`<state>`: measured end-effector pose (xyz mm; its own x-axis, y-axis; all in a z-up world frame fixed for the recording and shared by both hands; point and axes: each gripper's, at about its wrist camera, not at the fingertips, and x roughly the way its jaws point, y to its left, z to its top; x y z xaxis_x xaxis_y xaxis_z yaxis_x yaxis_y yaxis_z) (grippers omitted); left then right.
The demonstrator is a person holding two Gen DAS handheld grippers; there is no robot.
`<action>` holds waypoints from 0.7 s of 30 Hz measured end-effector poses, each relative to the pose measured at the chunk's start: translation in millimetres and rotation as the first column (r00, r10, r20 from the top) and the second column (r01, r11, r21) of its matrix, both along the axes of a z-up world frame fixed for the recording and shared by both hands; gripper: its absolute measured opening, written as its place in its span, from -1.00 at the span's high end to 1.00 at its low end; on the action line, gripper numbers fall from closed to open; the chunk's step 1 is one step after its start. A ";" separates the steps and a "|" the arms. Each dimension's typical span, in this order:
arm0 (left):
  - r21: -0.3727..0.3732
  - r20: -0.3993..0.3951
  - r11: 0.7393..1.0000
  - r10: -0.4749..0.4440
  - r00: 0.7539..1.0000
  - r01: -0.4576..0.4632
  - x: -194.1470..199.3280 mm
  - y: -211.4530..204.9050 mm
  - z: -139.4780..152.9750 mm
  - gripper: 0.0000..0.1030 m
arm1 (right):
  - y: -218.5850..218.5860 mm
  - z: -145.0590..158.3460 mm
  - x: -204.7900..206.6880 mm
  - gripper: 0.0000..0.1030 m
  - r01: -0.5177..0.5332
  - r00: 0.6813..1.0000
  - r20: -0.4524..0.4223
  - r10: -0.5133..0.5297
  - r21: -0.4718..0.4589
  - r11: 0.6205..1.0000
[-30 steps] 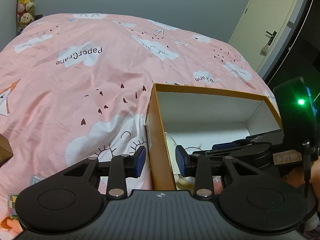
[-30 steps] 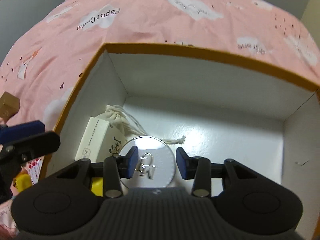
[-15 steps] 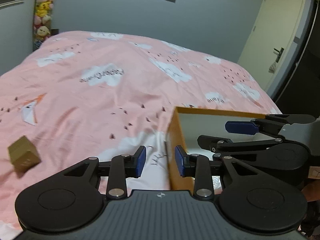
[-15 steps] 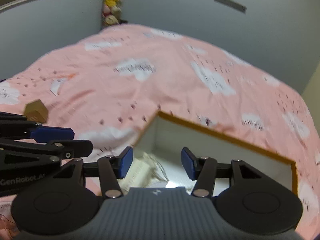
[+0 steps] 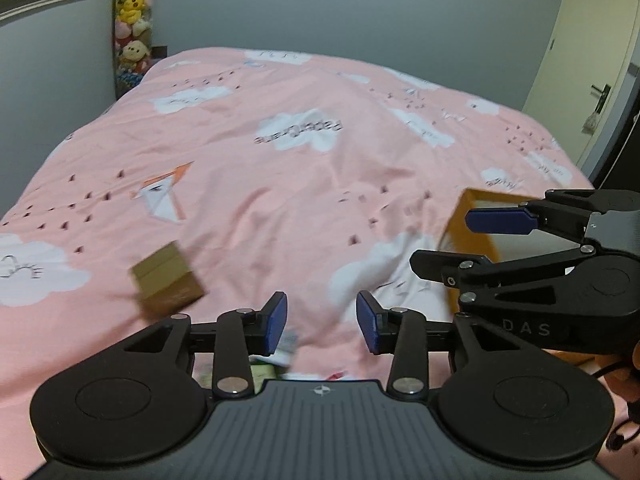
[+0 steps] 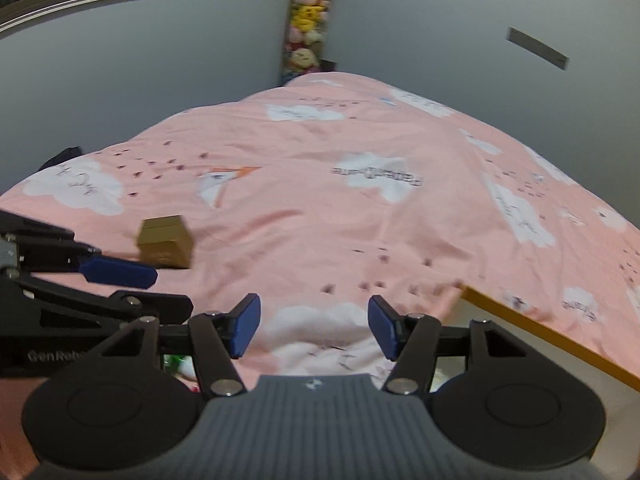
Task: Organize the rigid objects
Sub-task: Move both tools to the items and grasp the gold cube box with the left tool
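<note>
Grey walls are closing in a small bedroom, and a bed point(image 5: 304, 184) under a pink quilt printed with white clouds is filling most of it. A column of plush toys point(image 5: 132, 12) is hanging in the far corner, and a pale door point(image 5: 592, 52) is standing off to the right.

Both claws are hovering above the near end of the quilt, side by side and angled downward. The left claw point(image 5: 322, 322) is opening its jaws, its blue pads parted with only the bedding showing between them. The right claw point(image 6: 314, 326) is opening its jaws too, spread a little wider, and nothing is sitting between its pads either.

A small brown cardboard box point(image 5: 168, 280) is lying on the quilt ahead and to the left of the left claw, apart from both claws and slightly blurred. An orange-edged storage box point(image 6: 552, 340) with a white inside is resting on the bed to the right, partly hidden behind the right claw. A few small packets point(image 5: 280, 354) are peeking out just under the left claw, too blurred to make out.
</note>
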<state>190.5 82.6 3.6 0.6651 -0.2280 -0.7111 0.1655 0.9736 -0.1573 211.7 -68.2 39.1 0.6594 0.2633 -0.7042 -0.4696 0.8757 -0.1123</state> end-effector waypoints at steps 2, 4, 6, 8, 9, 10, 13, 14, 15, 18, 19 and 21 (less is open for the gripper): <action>0.014 -0.020 1.000 -0.009 1.000 0.010 3.1 16.4 -0.5 0.03 | 12.6 -4.8 1.1 -0.18 -0.025 1.000 -0.014 0.026 0.005 1.000; 0.029 -0.034 1.000 -0.009 0.999 0.010 7.1 33.9 -1.1 -0.05 | 23.5 -11.3 3.8 -0.18 -0.041 0.999 -0.035 0.042 0.005 0.999; 0.039 -0.048 0.999 0.004 0.999 -0.002 12.8 51.9 -2.3 -0.25 | 34.5 -18.5 8.5 -0.18 -0.053 0.997 -0.058 0.053 0.006 0.999; 0.041 -0.075 0.999 0.019 0.997 -0.016 20.8 67.9 -6.4 -0.39 | 44.3 -26.6 14.6 -0.17 -0.060 0.995 -0.085 0.061 0.013 0.998; 0.045 -0.083 0.999 0.030 0.996 -0.026 23.9 74.2 -9.5 -0.45 | 49.2 -30.8 18.3 -0.17 -0.063 0.993 -0.101 0.065 0.020 0.998; 0.051 -0.093 0.998 0.043 0.995 -0.038 28.3 79.9 -12.9 -0.51 | 54.1 -35.0 22.2 -0.17 -0.067 0.991 -0.116 0.070 0.027 0.997; 0.032 -0.116 0.996 0.084 0.990 -0.080 41.6 93.6 -24.1 -0.57 | 68.4 -47.3 30.6 -0.17 -0.087 0.986 -0.143 0.091 0.029 0.996; 0.010 -0.125 0.997 0.083 0.989 -0.082 46.6 97.6 -28.7 -0.58 | 74.0 -52.1 33.6 -0.17 -0.101 0.983 -0.151 0.104 0.029 0.994; -0.007 -0.138 0.997 0.079 0.987 -0.081 50.8 100.7 -31.7 -0.61 | 77.9 -55.3 35.7 -0.17 -0.111 0.981 -0.158 0.114 0.028 0.993; -0.037 -0.185 0.994 0.091 0.978 -0.100 67.1 107.4 -42.5 -0.62 | 92.4 -68.6 47.1 -0.08 -0.126 0.975 -0.185 0.126 0.014 0.992; -0.046 -0.198 0.992 0.105 0.975 -0.117 71.9 110.1 -45.6 -0.62 | 97.6 -73.1 51.7 -0.01 -0.129 0.973 -0.193 0.129 0.011 0.992; -0.087 -0.230 0.982 0.142 0.963 -0.166 81.9 117.6 -52.0 -0.62 | 106.3 -79.9 60.3 0.04 -0.138 0.969 -0.203 0.137 0.011 0.990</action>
